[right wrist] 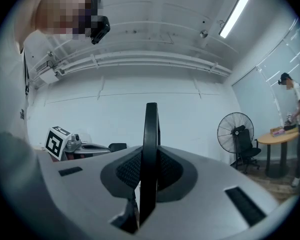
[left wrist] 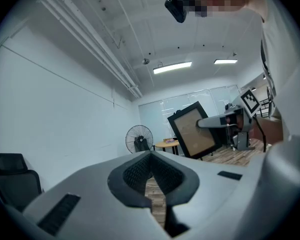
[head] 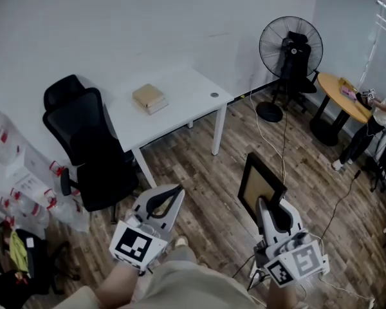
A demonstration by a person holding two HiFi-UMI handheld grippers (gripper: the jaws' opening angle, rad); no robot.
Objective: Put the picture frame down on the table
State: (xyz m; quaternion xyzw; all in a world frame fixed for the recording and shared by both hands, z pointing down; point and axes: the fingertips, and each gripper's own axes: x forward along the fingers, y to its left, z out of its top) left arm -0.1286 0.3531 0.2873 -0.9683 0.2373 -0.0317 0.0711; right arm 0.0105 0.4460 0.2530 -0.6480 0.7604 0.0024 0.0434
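Observation:
A black picture frame point(head: 260, 187) with a brown backing stands upright in my right gripper point(head: 268, 206), whose jaws are shut on its lower edge. In the right gripper view the frame point(right wrist: 150, 149) shows edge-on between the jaws. The left gripper view shows it point(left wrist: 194, 130) from the side, held by the other gripper. My left gripper point(head: 169, 197) is shut with nothing in it, held low over the wooden floor; its tips point(left wrist: 151, 160) meet. The white table point(head: 186, 102) stands ahead by the wall, some way beyond both grippers.
A tan box point(head: 149, 98) lies on the white table. A black office chair point(head: 90, 148) stands left of it. A standing fan point(head: 289, 50) and a second chair are at the back right, near a round wooden table point(head: 344, 95) with a person point(head: 379, 121). Cables cross the floor.

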